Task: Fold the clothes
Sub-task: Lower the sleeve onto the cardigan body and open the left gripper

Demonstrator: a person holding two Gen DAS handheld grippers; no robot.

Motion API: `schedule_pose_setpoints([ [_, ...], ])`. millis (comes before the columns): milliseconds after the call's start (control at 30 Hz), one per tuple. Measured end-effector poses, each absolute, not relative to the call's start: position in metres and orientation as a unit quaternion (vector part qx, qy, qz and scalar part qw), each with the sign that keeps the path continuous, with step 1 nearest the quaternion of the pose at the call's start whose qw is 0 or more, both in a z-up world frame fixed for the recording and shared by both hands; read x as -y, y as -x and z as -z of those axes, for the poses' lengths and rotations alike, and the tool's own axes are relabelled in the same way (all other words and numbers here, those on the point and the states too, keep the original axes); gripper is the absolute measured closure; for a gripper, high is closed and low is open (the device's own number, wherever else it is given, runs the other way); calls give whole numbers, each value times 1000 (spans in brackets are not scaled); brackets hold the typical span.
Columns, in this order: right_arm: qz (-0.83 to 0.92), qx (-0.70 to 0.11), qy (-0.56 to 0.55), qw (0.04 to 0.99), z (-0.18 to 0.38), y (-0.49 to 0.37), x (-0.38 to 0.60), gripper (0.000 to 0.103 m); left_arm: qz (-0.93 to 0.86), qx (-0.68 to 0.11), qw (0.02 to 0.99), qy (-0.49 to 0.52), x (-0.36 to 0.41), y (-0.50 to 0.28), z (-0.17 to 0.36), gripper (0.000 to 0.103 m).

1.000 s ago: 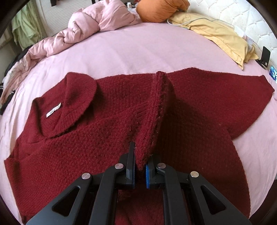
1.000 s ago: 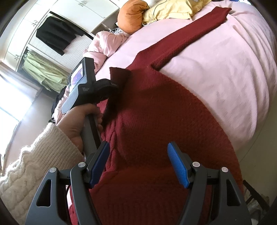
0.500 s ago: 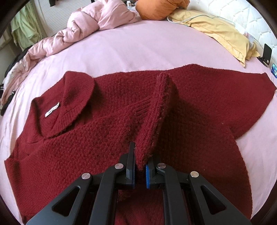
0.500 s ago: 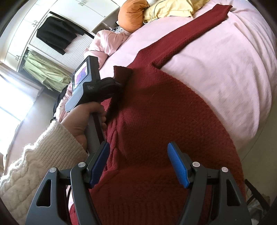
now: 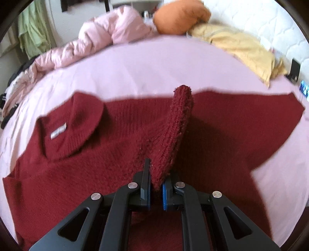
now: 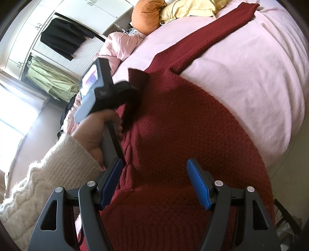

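- Bed: pink sheet, fills most of both my views and carries everything below.
- Dark red sweater: I see it spread across the near part of the bed, collar with a white label to the left, one sleeve stretched toward the pillows.
- Pink duvet: bunched at the far left edge of the bed.
- Yellow pillow and orange cushion: at the head of the bed, touching.
- My left gripper: jaws clamped on a ribbed cuff of the sweater, lifted upright above the body of the garment.
- My right gripper: jaws well apart, nothing between them, hovering over the sweater's lower part.
- Left hand: cream knit sleeve, grasping its gripper's handle.
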State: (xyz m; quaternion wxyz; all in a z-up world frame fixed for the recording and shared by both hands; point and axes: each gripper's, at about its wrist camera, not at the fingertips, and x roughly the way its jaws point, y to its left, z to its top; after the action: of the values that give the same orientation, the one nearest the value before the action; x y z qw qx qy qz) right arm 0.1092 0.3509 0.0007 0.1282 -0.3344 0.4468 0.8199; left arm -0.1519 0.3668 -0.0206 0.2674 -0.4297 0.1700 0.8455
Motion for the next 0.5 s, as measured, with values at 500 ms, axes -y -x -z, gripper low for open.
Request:
schedule_pose_setpoints([
  [500, -819, -445, 338, 128, 0, -106, -348, 33, -800, -211, 296, 477, -379, 148, 51, 58],
])
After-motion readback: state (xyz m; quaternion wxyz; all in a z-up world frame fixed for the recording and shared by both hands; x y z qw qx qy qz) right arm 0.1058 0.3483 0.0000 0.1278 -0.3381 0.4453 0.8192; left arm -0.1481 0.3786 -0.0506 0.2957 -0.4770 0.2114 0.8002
